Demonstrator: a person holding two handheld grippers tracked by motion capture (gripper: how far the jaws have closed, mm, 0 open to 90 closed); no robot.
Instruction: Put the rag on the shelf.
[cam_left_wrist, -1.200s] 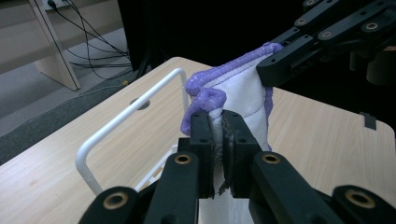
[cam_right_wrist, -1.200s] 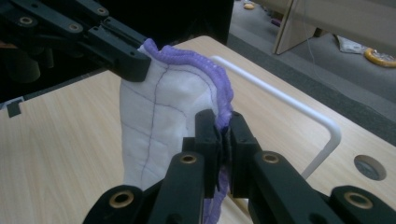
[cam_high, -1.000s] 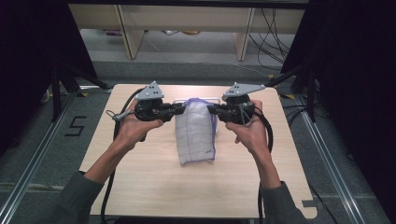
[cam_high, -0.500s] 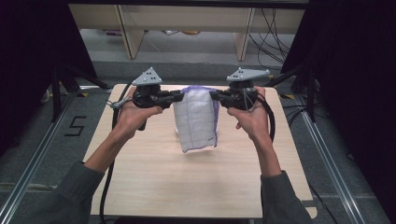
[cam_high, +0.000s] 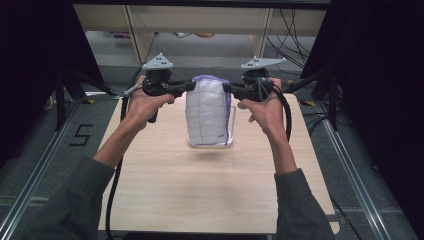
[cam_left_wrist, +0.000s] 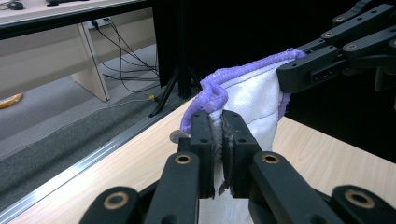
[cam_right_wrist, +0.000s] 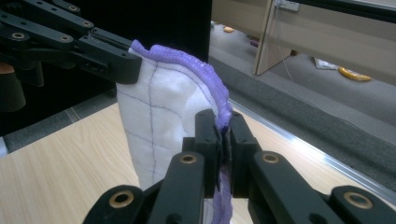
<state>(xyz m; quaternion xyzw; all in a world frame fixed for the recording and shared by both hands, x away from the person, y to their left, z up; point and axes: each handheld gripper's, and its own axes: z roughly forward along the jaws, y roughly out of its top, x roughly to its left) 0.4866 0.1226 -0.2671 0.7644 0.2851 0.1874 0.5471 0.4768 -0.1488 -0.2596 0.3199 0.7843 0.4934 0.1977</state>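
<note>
Pale wood makes up the tabletop (cam_high: 200, 190), with dark floor, metal rails and a low wooden shelf unit (cam_high: 200, 30) beyond its far edge. Held up over the table's far half is a white quilted cloth (cam_high: 207, 112) with a purple trimmed edge, hanging with its long axis upright, top edge stretched level between the two grippers and lower end hanging toward the wood; whether it touches the surface cannot be told. Its lower part looks doubled, and nothing can be seen inside the fold. The left gripper (cam_high: 189, 86) has its jaws pressed together on the cloth's top left corner, as its own view shows with fabric squeezed between the pads (cam_left_wrist: 219, 154). The right gripper (cam_high: 226, 88) pinches the top right corner likewise (cam_right_wrist: 223, 149). Cables trail from both grippers down past the forearms. Around the cloth the tabletop is bare.
</note>
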